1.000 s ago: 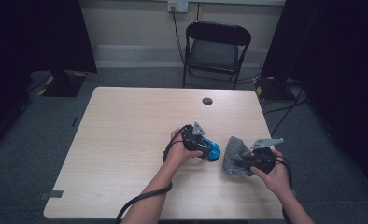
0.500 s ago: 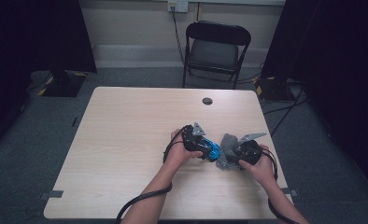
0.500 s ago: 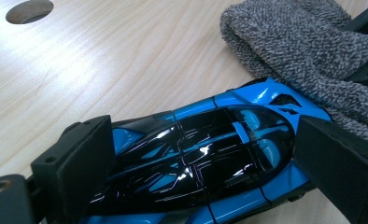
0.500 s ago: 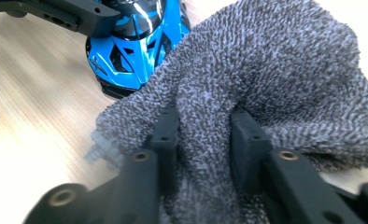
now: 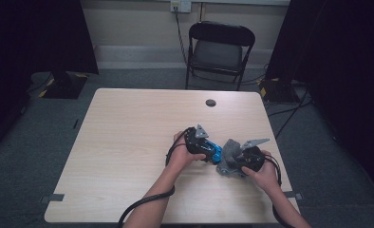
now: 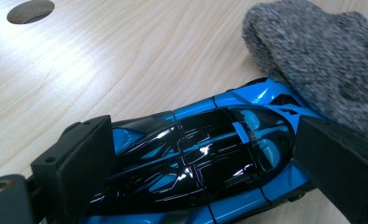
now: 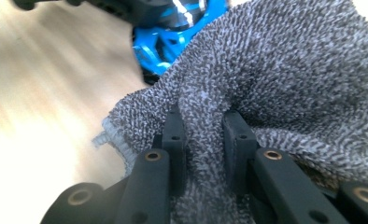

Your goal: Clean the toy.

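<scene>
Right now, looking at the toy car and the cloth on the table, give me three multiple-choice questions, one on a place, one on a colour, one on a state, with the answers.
1. Where does the grey cloth lie against the toy car?
A. Under its wheels
B. Over one end of it
C. Far across the table

2. What colours is the toy car?
A. Blue and black
B. Red and white
C. Plain yellow

3. How does the right claw stand?
A. Wide open over the table
B. Shut on the car
C. Shut on the cloth

Answers: 1 B, the left gripper view shows the cloth draped on the car's end. 2 A, blue body with glossy black top. 3 C, the right gripper view shows a fold of cloth pinched between its jaws.
</scene>
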A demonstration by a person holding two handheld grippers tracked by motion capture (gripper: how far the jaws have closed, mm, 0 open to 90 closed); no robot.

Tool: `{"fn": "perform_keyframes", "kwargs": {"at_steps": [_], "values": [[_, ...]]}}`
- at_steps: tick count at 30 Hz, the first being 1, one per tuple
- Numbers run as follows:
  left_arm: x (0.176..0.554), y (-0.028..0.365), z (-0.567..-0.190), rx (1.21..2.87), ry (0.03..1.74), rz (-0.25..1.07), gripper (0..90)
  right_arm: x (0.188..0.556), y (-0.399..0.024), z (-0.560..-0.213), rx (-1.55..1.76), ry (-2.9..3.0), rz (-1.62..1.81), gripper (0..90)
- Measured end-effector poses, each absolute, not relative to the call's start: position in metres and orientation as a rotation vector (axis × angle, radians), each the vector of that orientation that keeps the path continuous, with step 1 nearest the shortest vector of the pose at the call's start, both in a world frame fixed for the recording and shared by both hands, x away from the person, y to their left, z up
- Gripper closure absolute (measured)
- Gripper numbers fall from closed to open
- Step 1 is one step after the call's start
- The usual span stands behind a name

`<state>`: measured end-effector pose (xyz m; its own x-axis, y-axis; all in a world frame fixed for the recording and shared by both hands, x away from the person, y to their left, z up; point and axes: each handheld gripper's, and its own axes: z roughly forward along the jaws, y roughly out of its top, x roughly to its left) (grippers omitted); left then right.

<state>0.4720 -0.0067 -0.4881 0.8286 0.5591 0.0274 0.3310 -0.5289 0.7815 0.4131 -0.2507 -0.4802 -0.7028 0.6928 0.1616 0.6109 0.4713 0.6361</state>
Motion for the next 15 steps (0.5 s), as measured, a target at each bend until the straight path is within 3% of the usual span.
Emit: {"fn": "perform_keyframes", "kwargs": {"at_steps": [15], "values": [[0.472, -0.007, -0.488, 2.176, 0.646, 0.350, 5.5, 0.390, -0.232, -0.483, 1.121, 2.638, 1.115, 74.5]]}}
